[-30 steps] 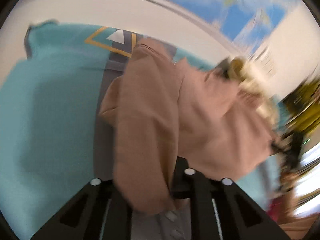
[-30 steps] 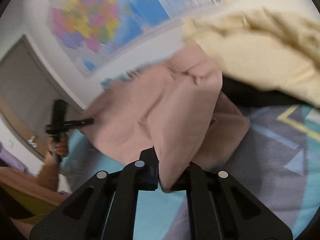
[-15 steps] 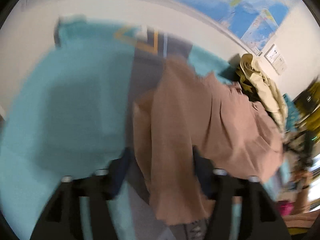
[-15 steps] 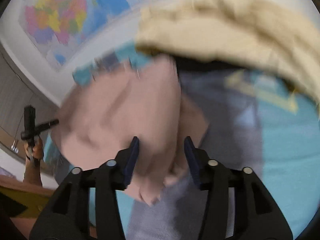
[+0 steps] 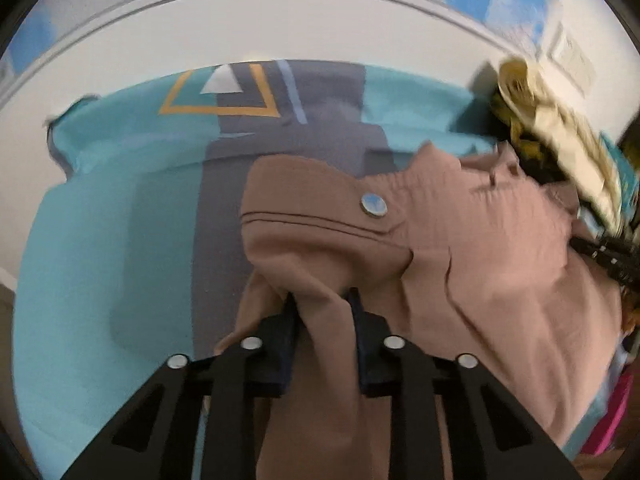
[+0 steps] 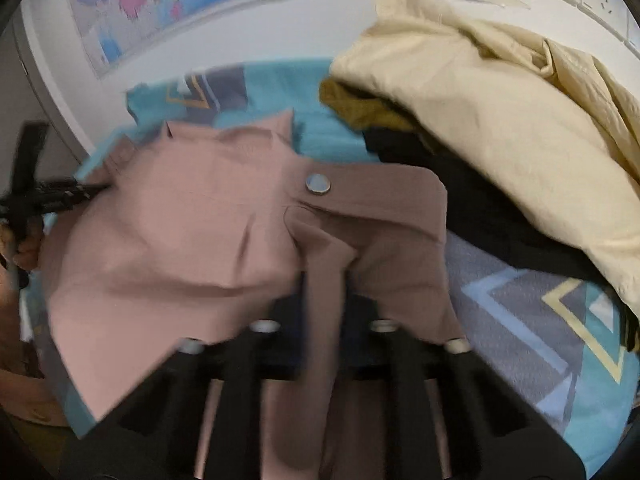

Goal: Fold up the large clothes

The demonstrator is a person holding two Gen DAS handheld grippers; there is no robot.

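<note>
- Bed (image 5: 100,240): covered by a turquoise sheet with a broad grey band (image 5: 224,220) down its middle and an orange-outlined square with a white triangle (image 5: 220,84) near the wall edge.
- Pink-brown garment (image 6: 180,220): spread rumpled on the sheet, across the grey band; a round metal snap (image 6: 318,184) shows on its flap.
- Pile of clothes (image 6: 500,120): cream fabric on top, mustard and black pieces beneath, lying on the bed just beside the garment, against the wall.
</note>
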